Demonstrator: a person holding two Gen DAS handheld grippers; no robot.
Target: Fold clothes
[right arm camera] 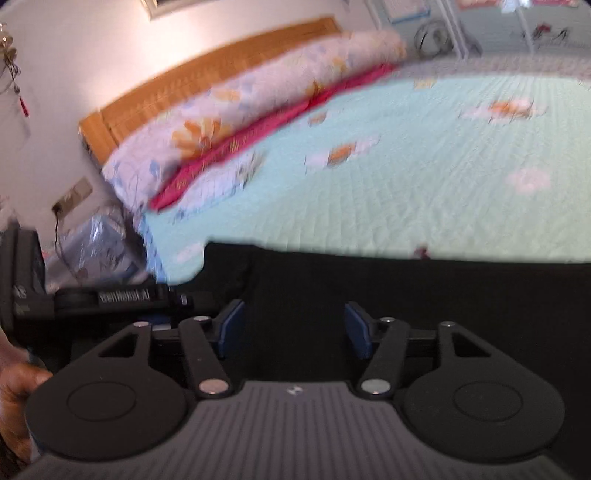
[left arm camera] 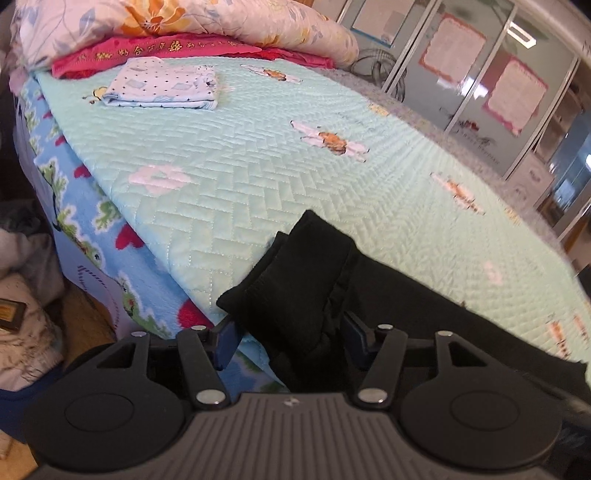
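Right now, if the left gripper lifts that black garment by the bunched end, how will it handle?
Probably floppy: the black garment already bunches in soft folds between the left gripper fingers. Likely light. Its remainder, spread over the quilt, would probably drag and unfold.

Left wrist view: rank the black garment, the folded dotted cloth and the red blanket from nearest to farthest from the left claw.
1. Black garment: between the left claw's open fingers.
2. Folded dotted cloth: far up the bed, left.
3. Red blanket: just beyond it, under the floral quilt.
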